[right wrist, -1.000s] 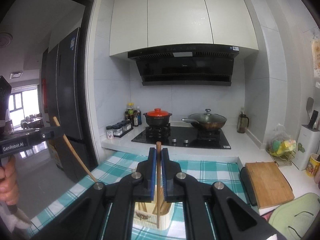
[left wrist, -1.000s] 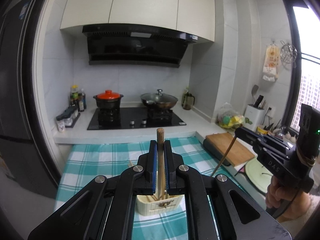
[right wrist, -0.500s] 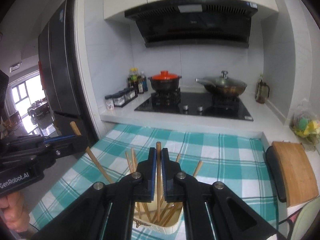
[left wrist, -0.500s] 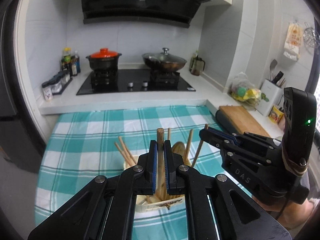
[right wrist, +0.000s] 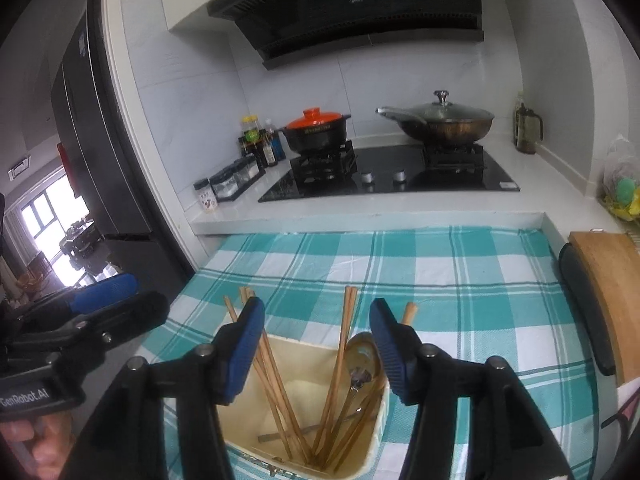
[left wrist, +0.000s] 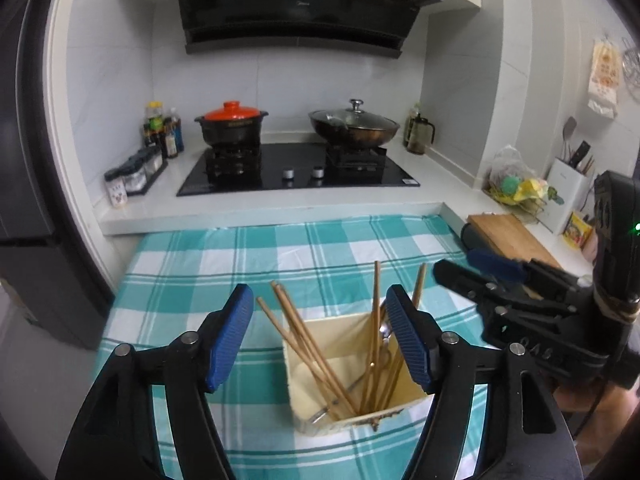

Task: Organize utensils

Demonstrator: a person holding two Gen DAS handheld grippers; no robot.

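Chopsticks (right wrist: 280, 392) stand leaning in the cream holder box (left wrist: 352, 376), next to a spoon (right wrist: 362, 360). The box sits on the table with the green checked cloth (left wrist: 248, 256). Both grippers hang just above the box. The left gripper (left wrist: 320, 336) has its fingers spread wide and holds nothing. The right gripper (right wrist: 318, 348) is spread wide and empty too. It looks like the drop-in step is done. I see no other utensils on the cloth, so next comes lifting both grippers straight up. The stick tops poke up between the fingers, so don't bump them. The cloth has lots of open room behind.
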